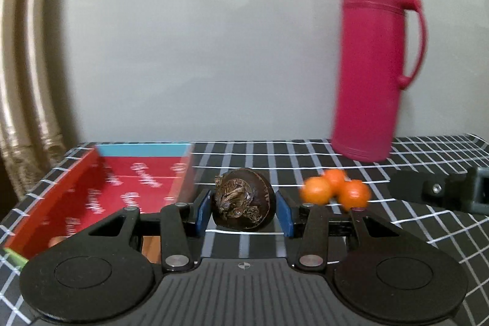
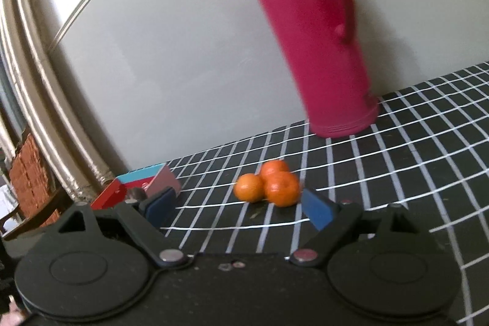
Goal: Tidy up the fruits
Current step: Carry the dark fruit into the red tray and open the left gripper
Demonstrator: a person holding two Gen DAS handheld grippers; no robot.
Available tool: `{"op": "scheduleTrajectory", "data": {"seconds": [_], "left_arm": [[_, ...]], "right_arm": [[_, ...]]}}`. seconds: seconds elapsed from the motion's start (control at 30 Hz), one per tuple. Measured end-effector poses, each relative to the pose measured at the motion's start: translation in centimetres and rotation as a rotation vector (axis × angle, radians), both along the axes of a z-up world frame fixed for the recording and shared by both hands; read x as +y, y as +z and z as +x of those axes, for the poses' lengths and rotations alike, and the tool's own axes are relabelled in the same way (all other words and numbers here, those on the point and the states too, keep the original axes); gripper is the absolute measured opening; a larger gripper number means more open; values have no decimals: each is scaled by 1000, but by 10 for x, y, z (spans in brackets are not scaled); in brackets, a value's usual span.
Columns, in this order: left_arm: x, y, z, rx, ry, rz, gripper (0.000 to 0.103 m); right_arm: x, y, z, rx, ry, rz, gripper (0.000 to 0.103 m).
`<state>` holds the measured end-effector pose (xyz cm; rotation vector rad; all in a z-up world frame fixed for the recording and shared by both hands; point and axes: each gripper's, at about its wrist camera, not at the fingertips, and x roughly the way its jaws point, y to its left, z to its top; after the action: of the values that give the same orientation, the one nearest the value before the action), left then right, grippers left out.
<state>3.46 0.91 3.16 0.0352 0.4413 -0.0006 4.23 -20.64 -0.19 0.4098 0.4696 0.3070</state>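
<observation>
Dark fruit (image 1: 243, 199) clamped in left hand-held gripper (image 1: 244, 211) beside red box (image 1: 61, 188), right hand-held gripper (image 2: 238, 208) wide.

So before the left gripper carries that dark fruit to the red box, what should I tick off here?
1. Dark fruit sits between the left gripper pads: ok.
2. Grip firm enough to carry: cannot tell.
3. Red box open, with room: ok.
4. Three oranges still outside the box: not ok.
5. Right gripper open and empty, facing the oranges: ok.
6. Pink flask upright, away from the box: ok.
</observation>
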Motion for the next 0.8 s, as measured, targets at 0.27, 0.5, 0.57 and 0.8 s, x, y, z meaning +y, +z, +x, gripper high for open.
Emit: {"op": "scheduleTrajectory", "data": {"seconds": [0.27,0.5,0.57,0.8], "left_arm": [[71,5,-7,-19,149,2,45],[128,-13,13,57,285,-30,45],[137,-18,21,80,299,-52,45],[140,-24,39,107,318,-62,45]], "right_arm": [[47,2,11,-4,91,-8,89],[76,-1,18,7,144,-14,89],[81,-1,20,10,153,-19,89],[87,-6,25,27,165,-23,89]]}}
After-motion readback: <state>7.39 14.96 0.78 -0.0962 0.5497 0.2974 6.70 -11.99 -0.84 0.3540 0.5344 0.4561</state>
